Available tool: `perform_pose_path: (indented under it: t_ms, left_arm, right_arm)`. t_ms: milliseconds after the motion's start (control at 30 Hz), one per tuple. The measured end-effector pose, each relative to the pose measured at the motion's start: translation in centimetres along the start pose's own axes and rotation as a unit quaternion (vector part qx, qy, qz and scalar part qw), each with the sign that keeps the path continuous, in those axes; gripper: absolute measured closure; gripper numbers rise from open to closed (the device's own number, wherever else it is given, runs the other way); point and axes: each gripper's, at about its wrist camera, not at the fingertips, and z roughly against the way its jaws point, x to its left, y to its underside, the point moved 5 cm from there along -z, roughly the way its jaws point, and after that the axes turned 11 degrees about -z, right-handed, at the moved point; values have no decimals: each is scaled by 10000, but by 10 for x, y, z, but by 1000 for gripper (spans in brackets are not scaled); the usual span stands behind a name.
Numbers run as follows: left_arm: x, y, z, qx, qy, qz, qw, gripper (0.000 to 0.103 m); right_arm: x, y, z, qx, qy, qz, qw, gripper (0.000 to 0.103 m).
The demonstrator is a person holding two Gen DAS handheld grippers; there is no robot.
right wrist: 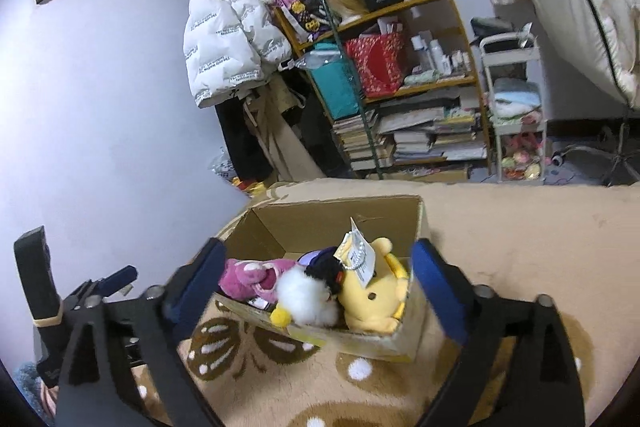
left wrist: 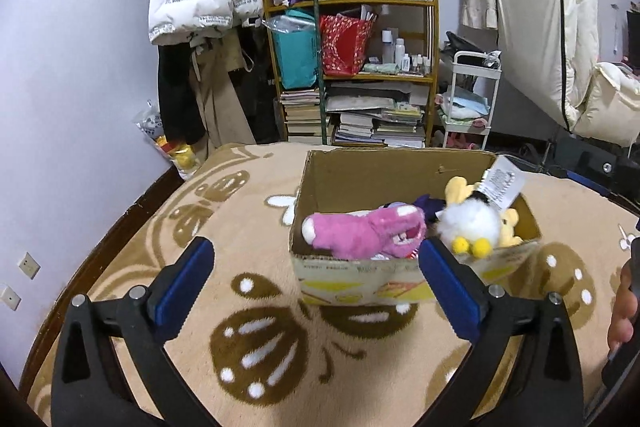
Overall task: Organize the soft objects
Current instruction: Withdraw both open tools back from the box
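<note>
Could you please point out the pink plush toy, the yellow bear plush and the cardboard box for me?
pink plush toy (left wrist: 360, 233): left wrist view, middle of its body.
yellow bear plush (right wrist: 372, 301): right wrist view, its face.
cardboard box (left wrist: 384, 175): left wrist view, bare inner back wall.

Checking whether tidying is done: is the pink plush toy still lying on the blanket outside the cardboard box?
No, the pink plush toy lies inside the cardboard box, beside the white plush toy.
</note>
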Motion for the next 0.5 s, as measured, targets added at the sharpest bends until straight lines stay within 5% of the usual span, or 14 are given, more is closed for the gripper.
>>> perform_pose_path:
  t_ms: [500]
  left_arm:
    - [-7,9,85,-567,93,-143,9982,1]
  right_arm:
    - [23,12,83,-456,397,554,9966,0]
